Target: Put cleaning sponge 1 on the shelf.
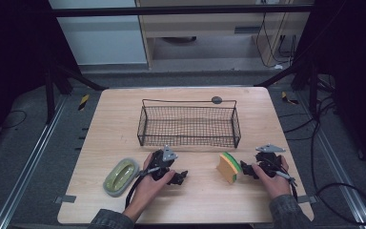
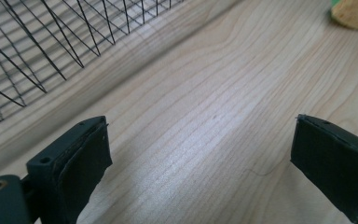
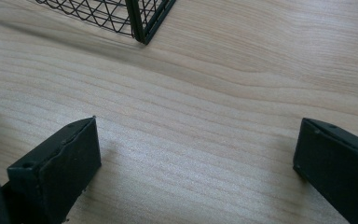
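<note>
on table (image 1: 124, 124), both hands low, claws probably agape.

The sponge (image 1: 229, 167) is yellow with a green scouring layer. It stands on edge on the bench (image 1: 200, 200), its green side turned toward the right tool (image 1: 248, 170), which is just beside it. It sits near the front right corner of the wire basket (image 1: 189, 125), apart from it. In the left gripper view its yellow corner (image 2: 356, 14) shows at the top right.
</note>
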A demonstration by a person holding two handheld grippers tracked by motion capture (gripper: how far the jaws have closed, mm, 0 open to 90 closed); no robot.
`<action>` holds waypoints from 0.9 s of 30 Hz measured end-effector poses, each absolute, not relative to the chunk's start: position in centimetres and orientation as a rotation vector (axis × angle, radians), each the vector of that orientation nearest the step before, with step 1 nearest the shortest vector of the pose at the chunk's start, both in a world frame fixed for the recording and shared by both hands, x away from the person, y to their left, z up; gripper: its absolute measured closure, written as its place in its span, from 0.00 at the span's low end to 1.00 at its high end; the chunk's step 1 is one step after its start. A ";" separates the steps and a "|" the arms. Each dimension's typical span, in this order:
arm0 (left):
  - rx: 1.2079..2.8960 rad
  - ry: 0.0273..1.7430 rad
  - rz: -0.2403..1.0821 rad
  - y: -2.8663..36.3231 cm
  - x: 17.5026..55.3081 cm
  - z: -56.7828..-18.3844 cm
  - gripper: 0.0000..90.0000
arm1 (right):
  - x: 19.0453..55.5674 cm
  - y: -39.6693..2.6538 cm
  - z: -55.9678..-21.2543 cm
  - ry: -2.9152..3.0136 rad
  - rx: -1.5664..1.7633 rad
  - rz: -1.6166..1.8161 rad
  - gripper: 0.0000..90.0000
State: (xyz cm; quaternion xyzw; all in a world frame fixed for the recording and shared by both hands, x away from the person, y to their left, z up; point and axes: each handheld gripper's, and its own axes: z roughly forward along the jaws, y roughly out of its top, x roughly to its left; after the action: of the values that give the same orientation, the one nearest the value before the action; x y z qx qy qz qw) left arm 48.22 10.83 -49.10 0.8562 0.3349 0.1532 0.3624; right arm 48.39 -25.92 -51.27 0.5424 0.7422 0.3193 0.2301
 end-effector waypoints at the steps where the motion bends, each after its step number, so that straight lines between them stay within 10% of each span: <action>1: 2.211 0.847 0.399 10.8 48.2 -48.5 0.05 | 48.4 -25.9 -51.3 2.041 1.493 0.877 0.01; 27: 2.478 0.999 0.549 24.1 46.3 -39.2 0.15 | 48.4 -25.9 -51.3 2.035 1.497 0.874 0.01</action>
State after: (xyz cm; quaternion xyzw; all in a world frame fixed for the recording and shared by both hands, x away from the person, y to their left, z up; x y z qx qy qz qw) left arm 46.27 24.15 -39.17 0.8891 0.3584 0.1970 0.2058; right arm 48.35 -25.89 -51.30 0.5448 0.7405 0.3180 0.2319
